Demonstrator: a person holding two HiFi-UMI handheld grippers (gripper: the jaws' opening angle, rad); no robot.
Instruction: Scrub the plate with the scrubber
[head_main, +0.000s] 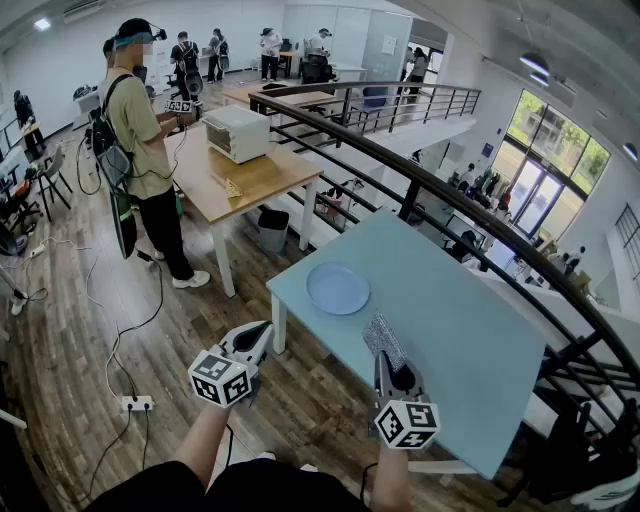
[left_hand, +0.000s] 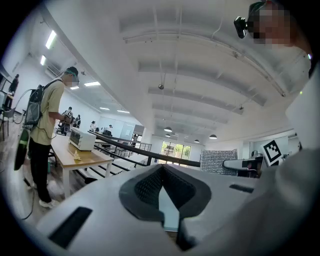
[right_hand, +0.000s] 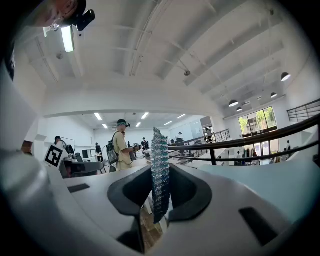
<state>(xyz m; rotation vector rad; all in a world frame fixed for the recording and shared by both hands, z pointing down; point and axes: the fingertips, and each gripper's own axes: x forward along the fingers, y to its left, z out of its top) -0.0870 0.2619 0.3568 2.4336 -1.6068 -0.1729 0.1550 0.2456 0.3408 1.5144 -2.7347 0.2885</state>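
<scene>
A pale blue plate (head_main: 338, 288) lies flat near the left corner of the light blue table (head_main: 450, 330). My right gripper (head_main: 385, 360) hovers over the table's near edge, below the plate, shut on a silver mesh scrubber (head_main: 382, 338). In the right gripper view the scrubber (right_hand: 160, 150) stands upright, pinched between the dark pads of the right gripper (right_hand: 161, 175). My left gripper (head_main: 262, 332) hangs off the table's left edge above the floor, its jaws together and empty. The left gripper (left_hand: 162, 170) points level and upward, so its own view does not show the plate.
A black railing (head_main: 430, 185) runs diagonally behind the table. A wooden table (head_main: 250, 180) with a white oven (head_main: 237, 132) stands to the left, with a person (head_main: 140, 150) beside it and a bin (head_main: 272, 228) under it. A power strip (head_main: 137, 403) and cables lie on the wood floor.
</scene>
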